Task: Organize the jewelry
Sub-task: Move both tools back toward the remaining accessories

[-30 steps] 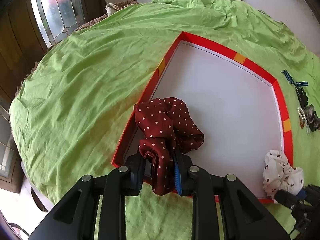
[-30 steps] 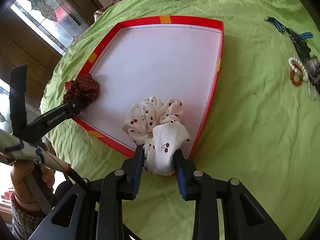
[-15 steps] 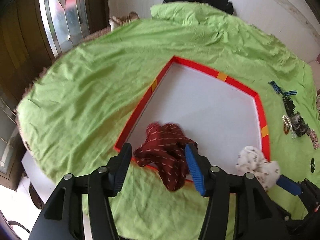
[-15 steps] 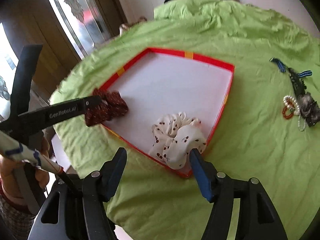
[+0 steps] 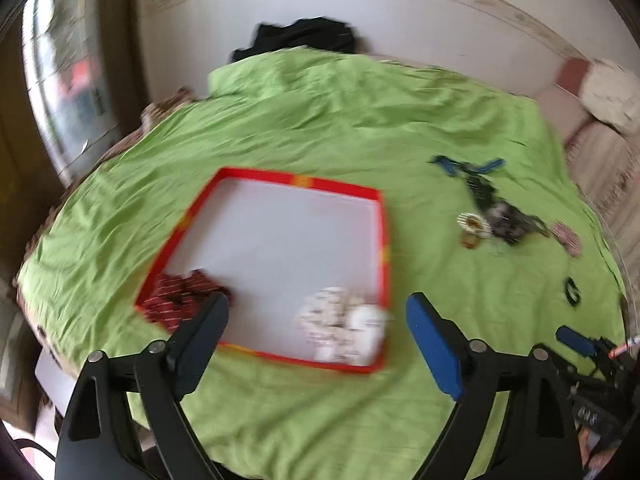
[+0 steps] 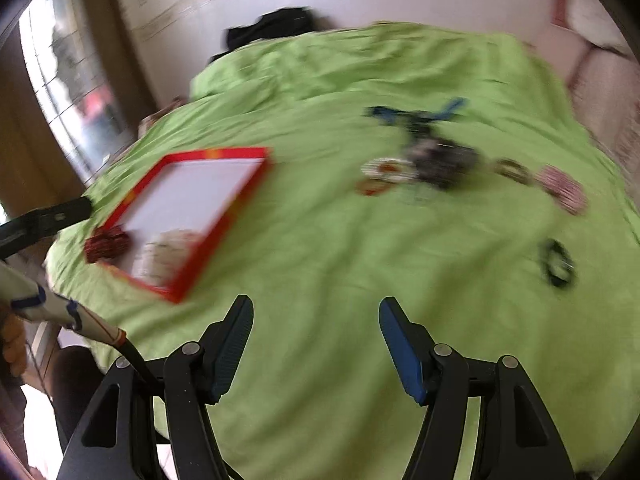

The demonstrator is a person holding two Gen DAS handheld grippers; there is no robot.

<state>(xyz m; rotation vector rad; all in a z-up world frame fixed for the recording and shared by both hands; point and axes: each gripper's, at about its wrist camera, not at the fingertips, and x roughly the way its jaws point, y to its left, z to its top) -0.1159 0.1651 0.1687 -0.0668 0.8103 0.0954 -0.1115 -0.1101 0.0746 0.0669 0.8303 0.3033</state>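
A red-rimmed white tray (image 5: 340, 190) lies on the green cloth; it also shows at the left of the right wrist view (image 6: 216, 154). A dark red dotted scrunchie (image 5: 176, 300) lies at its near left corner and a white cherry-print scrunchie (image 5: 340, 328) at its near right corner. My left gripper (image 5: 318, 316) is open and empty, held back above the tray's near edge. My right gripper (image 6: 316, 316) is open and empty over bare cloth right of the tray. A pile of loose jewelry (image 6: 432, 160) lies beyond it.
A pink-striped item (image 6: 560, 188) and a dark ring-shaped item (image 6: 556, 264) lie on the cloth at the right. A black garment (image 5: 304, 38) lies at the cloth's far edge. A window (image 5: 64, 80) is at the left. The frames are blurred.
Both grippers opened and let go of their scrunchies, which now lie in the tray. Both grippers pulled back and up; the right one swung to the right, toward the jewelry pile.
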